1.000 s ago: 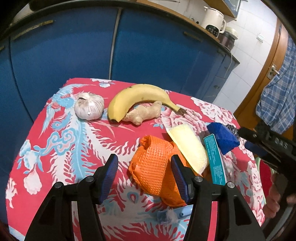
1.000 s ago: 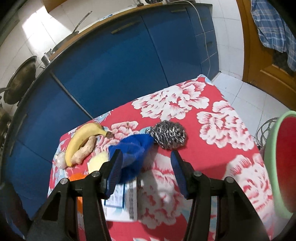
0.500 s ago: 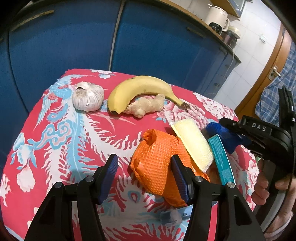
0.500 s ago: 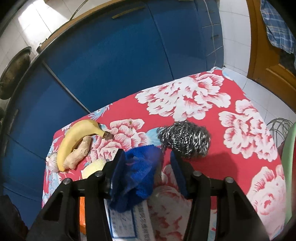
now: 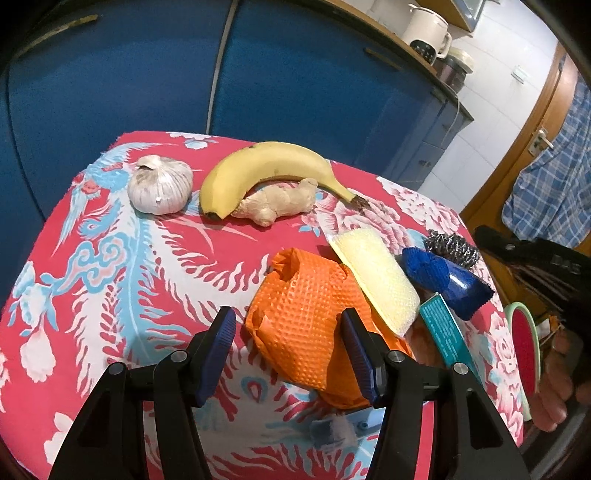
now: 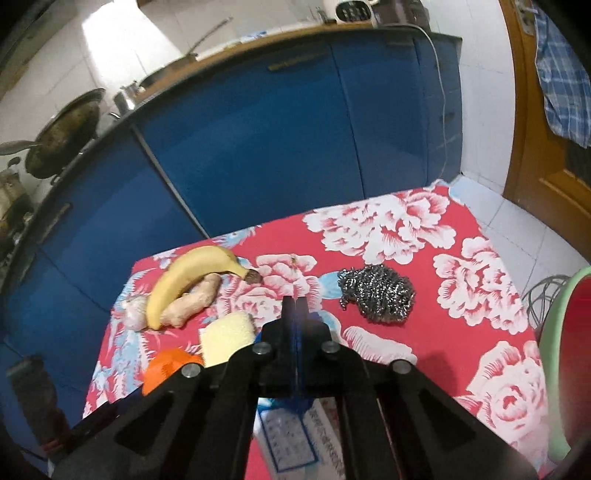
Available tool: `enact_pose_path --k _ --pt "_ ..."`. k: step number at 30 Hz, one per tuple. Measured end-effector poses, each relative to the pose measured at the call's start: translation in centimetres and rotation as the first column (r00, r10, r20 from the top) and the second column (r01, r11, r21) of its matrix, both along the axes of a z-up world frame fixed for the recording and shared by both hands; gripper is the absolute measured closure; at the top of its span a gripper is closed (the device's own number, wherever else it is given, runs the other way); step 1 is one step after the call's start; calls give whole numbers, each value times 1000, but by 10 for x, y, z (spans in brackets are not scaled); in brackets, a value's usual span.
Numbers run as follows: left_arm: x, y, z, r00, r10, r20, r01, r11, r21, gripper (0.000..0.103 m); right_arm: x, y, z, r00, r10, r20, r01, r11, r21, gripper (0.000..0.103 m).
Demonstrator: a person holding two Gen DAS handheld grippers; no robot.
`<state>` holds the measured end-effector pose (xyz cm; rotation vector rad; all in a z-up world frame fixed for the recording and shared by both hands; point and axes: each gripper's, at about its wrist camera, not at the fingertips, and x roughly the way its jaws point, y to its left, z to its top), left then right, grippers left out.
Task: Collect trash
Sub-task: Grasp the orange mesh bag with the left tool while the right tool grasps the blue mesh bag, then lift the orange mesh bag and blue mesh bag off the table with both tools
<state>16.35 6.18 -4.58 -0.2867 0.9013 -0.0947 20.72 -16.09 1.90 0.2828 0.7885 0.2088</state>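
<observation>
my left tongs point(image 5: 288, 354) wide open around the orange wrapper point(image 5: 306, 317), right tongs point(image 6: 295, 314) pinched tight on the blue mesh point(image 5: 447, 280), steel scourer point(image 6: 376, 293) just ahead-right

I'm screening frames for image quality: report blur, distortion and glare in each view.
Left wrist view: sharp; the banana and orange mesh bag show crisp texture, fisheye bends the blue cabinets, corners go black. Right wrist view: softer, banana edges smeared, steel scourer clearer; bright glare on the tiled wall; the right gripper blocks the lower centre.
</observation>
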Motion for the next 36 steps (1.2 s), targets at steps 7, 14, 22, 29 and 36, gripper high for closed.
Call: enact_pose_path --k 7,14,22,29,36 --pt "1 -1 -2 1000 -10 -1 10 1000 -13 68 -11 -3 4 1000 25 0 -25 1000 2 97" --pt "1 1 -2 1000 -18 5 18 1000 -26 85 -11 6 -13 998 42 -50 -44 998 -40 59" --pt "1 2 -4 1000 -14 -2 14 999 -30 85 1 24 -30 994 65 -88 -74 992 -100 47" --pt "1 2 -5 1000 -15 1 15 1000 -26 85 5 29 -36 993 70 -95 -83 988 -130 75" --pt "-2 1 2 999 -27 34 28 999 -34 94 -13 20 -16 997 67 -35 -70 992 -103 79"
